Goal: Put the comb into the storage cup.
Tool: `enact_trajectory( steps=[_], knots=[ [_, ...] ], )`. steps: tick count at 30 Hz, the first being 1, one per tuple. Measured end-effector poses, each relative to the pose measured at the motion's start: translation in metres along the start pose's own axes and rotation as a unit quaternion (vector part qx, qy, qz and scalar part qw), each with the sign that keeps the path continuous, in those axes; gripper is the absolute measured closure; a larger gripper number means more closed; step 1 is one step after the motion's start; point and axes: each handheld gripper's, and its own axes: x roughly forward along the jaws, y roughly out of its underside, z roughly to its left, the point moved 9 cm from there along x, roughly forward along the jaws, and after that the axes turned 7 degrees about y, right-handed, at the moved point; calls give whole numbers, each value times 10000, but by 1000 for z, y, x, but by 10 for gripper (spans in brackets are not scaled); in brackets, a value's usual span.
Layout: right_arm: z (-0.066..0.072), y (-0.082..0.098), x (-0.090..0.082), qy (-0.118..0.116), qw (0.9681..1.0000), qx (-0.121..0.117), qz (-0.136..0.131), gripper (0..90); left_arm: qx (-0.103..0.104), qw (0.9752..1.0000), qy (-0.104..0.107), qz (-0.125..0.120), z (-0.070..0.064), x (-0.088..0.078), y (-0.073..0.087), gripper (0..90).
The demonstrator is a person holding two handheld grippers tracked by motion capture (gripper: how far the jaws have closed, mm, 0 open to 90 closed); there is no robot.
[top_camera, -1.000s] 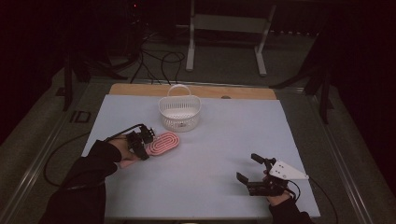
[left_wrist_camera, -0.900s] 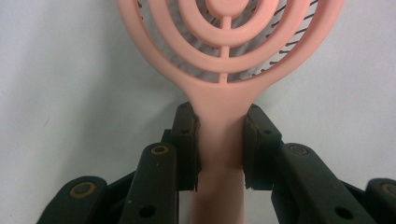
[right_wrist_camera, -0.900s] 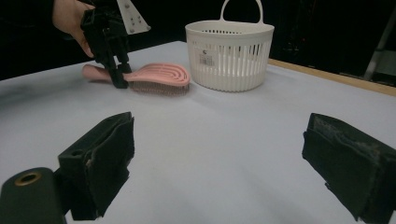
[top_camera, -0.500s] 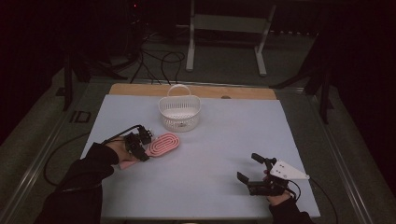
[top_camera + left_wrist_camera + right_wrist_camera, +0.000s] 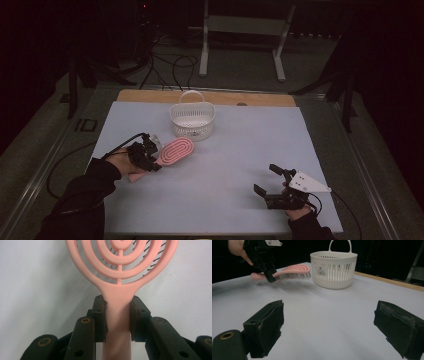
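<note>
Since the earlier high view, the brush has been carried a little toward the basket, at 1 o'clock from it, and looks lifted slightly off the desk; the right gripper has kept its place.

High view: the left gripper is seen at the desk's left, its jaws clamped on the brush handle, the pink head pointing to 1 o'clock toward the basket, near it but apart. The right gripper rests low at 5 o'clock on the desk, well apart from both, with its jaws spread and nothing between them.

Left gripper view: the handle is pinched squarely between both pads just below the neck, and the ringed head rises to 12 o'clock. The grip looks centred, so no re-grasp seems needed. The clamp should be kept steady, since a long head may swing about a narrow handle.

Right gripper view: the brush is held clear of the desk, bristles down, just at 9 o'clock of the basket, whose rim stands higher than the brush. The step in hand is judged to be the carry to the basket. The brush is best raised above the rim before it is moved across, then lowered head first, so that the light basket is not knocked. The right gripper's jaws are open and idle.
</note>
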Motion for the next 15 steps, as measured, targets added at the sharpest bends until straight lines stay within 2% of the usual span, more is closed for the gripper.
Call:
enact_trajectory(
  steps=[1, 4, 6, 9, 15],
  knots=[
    [0, 0, 0, 0, 10000, -3, -12, 88, -12, 10000, 68, -63, -2, -1, -1, 711],
    [0, 0, 0, 2, 10000, -5, 6, 88, 1, 9995, -9, -315, -6, -5, -6, 711],
    [0, 0, 0, -1, 10000, -5, -6, 88, 7, 9990, 58, -442, -10, -5, -8, 711],
    [-1, 1, 0, 4, 10000, 4, 11, 88, 45, 9986, 111, -511, -15, -4, -10, 711],
    [-1, 1, 1, 13, 10000, 5, 22, 88, 164, 9963, 130, -831, -26, -3, -21, 711]
  ],
)
